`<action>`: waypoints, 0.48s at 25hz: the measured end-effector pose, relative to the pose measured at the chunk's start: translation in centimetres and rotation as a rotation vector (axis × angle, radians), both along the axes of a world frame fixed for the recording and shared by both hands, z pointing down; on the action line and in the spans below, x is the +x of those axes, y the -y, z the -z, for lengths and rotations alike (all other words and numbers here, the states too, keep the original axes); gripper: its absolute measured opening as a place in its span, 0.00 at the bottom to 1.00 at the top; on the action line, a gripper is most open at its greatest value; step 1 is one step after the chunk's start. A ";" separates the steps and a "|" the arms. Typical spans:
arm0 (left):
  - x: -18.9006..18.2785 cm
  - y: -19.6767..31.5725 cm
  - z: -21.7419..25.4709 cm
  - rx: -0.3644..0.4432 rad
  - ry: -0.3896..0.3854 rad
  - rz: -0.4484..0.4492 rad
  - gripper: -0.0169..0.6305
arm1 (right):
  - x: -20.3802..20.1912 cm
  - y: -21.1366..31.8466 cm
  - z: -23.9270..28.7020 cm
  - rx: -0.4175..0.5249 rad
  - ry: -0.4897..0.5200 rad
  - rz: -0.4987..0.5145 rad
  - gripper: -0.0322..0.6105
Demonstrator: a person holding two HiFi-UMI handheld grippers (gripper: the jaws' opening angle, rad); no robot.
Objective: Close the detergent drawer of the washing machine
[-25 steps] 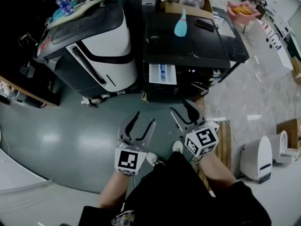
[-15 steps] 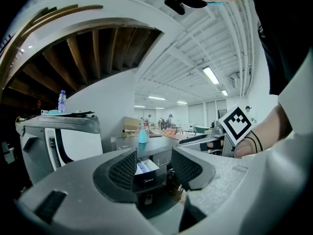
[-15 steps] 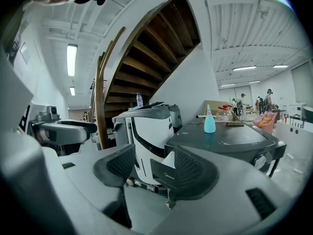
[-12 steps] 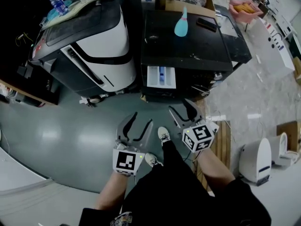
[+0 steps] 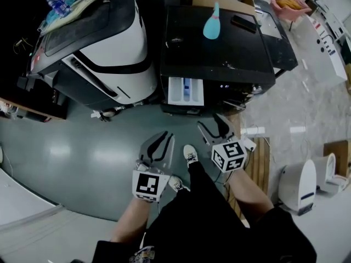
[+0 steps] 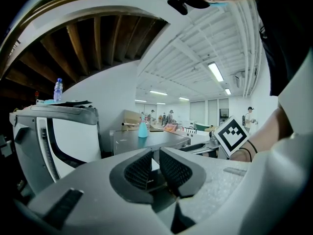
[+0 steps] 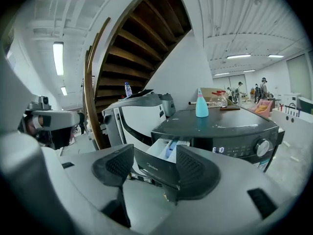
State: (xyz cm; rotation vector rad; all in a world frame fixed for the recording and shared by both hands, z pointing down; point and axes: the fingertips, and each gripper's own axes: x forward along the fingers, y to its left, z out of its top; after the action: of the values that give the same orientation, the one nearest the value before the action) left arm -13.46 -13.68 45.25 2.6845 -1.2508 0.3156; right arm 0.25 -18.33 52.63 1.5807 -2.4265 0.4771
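Note:
The black washing machine (image 5: 216, 43) stands ahead of me, and its white detergent drawer (image 5: 185, 91) sticks out of the front at the upper left. In the right gripper view the drawer (image 7: 157, 153) shows between the jaws, some way off. My right gripper (image 5: 211, 124) is open wide and holds nothing; it hangs short of the machine's front, a little right of the drawer. My left gripper (image 5: 163, 137) is lower and to the left, over the floor. Its jaws have just been closing and stand nearly together, with a narrow slit and nothing between them (image 6: 155, 155).
A white and black machine (image 5: 104, 53) stands left of the washer. On the washer's top are a teal bottle (image 5: 210, 27) and a dark flat object (image 5: 243, 22). My shoe (image 5: 190, 154) is on the grey floor between the grippers. A wooden pallet (image 5: 260, 163) and a white appliance (image 5: 299, 185) are at the right.
Both grippers have moved toward the washer. The left jaws have gone from wide apart to nearly together. A foot has stepped forward between the grippers.

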 end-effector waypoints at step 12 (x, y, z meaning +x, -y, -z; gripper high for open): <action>2.4 3.2 -3.5 -0.080 0.007 0.001 0.03 | 1.8 3.4 -6.3 -0.118 0.013 -0.001 0.47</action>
State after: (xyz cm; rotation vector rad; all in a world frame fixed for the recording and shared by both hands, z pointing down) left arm -11.07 -16.92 48.74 2.6173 -1.2153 0.3670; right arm 2.07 -21.77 58.95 1.5347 -2.3601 0.6198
